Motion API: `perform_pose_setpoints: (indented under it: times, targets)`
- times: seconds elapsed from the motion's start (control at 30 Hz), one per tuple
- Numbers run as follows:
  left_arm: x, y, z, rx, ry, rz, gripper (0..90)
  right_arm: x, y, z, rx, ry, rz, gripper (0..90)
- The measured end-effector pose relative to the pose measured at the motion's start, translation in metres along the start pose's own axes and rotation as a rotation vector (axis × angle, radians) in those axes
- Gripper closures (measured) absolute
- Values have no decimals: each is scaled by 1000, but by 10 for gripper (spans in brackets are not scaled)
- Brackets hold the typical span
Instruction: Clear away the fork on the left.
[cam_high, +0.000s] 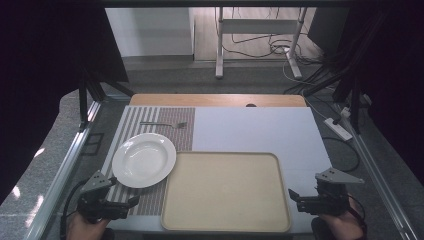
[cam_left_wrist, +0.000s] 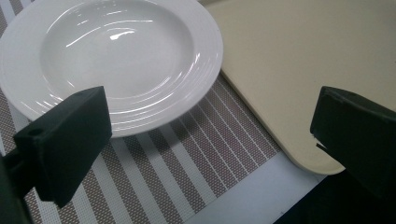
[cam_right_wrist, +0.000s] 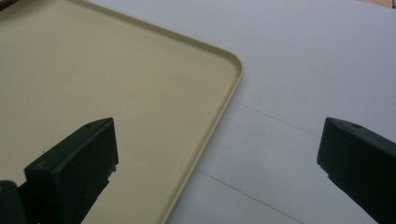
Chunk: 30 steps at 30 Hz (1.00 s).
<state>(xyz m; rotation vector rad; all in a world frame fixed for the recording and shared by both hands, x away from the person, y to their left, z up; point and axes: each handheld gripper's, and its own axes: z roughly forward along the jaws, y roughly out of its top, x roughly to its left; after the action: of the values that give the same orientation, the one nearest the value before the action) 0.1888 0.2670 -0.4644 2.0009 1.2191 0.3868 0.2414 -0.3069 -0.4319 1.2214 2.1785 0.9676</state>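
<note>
Both hands low at the near edge of the desk (cam_high: 250, 127), wrists level, tools aimed forward. Left tool (cam_high: 123, 191) hovering over the striped placemat (cam_high: 150, 200), just short of the white plate (cam_high: 144, 159); jaws wide apart, holding nothing, touching nothing. Plate round, no long axis, lying flat on the placemat, rim just beside the beige tray (cam_high: 225, 190). Right tool (cam_high: 294, 195) near the tray's right edge, jaws likewise spread, empty. Fork (cam_high: 163, 124) beyond the plate, lying left to right.
</note>
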Motion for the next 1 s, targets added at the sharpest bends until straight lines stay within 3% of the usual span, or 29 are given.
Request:
perform_pose_setpoints:
  times: [1.0]
  targets:
    - [4,2,2,13,-16,-28,0,3,0,1,15,4,-39,0]
